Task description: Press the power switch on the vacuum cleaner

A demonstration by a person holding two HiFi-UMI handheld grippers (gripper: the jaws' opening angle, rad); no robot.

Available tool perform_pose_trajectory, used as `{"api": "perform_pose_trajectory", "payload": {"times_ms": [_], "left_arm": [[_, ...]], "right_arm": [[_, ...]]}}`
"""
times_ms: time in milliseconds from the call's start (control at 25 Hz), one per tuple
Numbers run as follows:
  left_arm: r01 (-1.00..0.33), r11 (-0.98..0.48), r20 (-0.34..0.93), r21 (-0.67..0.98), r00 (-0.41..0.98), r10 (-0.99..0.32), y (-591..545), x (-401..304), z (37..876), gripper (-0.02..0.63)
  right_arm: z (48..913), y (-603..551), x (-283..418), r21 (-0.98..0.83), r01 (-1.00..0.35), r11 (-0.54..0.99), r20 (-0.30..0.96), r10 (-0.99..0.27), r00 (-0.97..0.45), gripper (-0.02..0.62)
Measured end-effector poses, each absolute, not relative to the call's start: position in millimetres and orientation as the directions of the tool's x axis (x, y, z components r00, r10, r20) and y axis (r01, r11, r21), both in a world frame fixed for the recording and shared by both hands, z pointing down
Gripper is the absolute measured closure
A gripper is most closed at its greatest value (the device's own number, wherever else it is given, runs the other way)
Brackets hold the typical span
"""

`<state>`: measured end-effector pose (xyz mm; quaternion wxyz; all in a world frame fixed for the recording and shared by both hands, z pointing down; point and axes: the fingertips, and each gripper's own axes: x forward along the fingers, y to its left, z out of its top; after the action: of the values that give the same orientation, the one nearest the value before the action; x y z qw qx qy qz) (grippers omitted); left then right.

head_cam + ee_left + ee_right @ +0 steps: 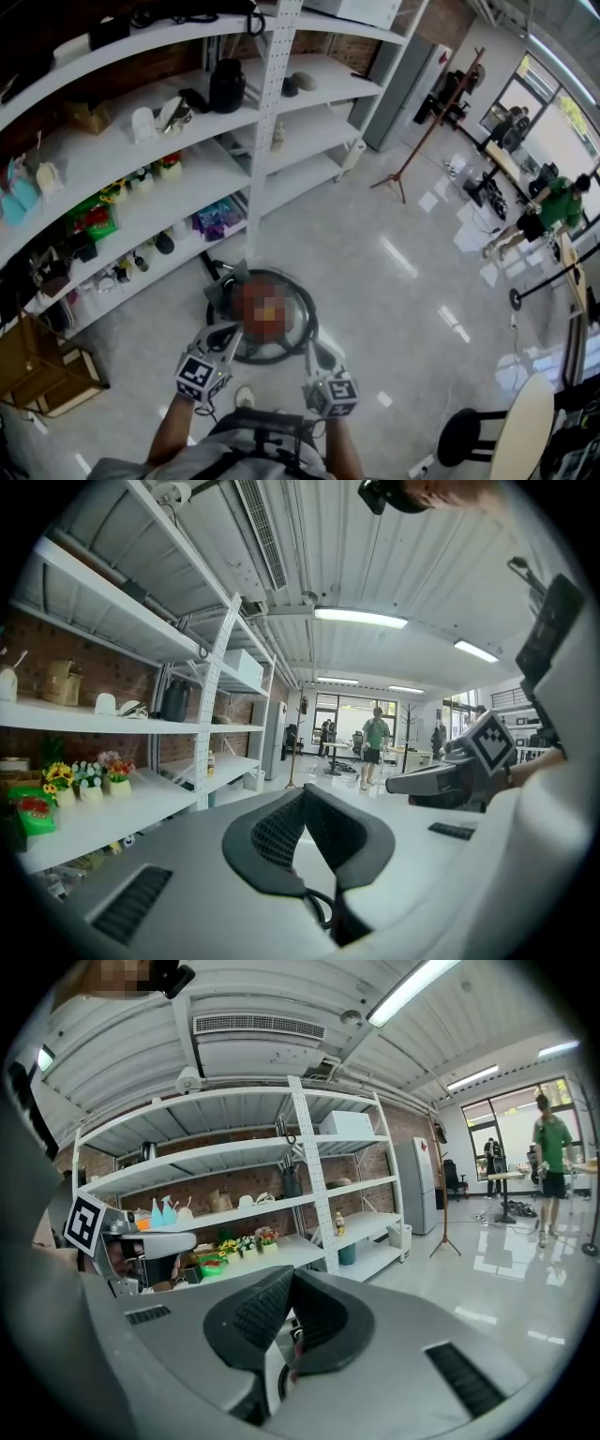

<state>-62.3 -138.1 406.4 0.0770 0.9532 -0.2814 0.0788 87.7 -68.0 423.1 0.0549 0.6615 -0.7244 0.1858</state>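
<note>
Our left gripper (228, 336) and right gripper (316, 354), both pressed together and empty, hover over the vacuum cleaner (298, 319), seemingly to poke its switch.

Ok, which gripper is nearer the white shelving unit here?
Left. The left gripper is on the shelving unit's side, with the shelves ahead and to its left; the right gripper is beside it, farther from them.

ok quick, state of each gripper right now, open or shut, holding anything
left gripper: shut, jaws meeting at the tips, nothing between them
right gripper: shut, jaws together, holding nothing
</note>
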Motion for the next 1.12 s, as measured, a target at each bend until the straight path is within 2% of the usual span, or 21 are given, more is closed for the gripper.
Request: {"api": "perform_pose_trajectory", "payload": {"times_ms": [1120], "left_arm": [[-0.570,-0.817,0.296,0.080,0.797,-0.527,-171,-24,478,0.600]], "right_arm": [[485,-117,118,-0.227,-0.968,0.106,0.384,-0.904,-0.189,0.583]]}}
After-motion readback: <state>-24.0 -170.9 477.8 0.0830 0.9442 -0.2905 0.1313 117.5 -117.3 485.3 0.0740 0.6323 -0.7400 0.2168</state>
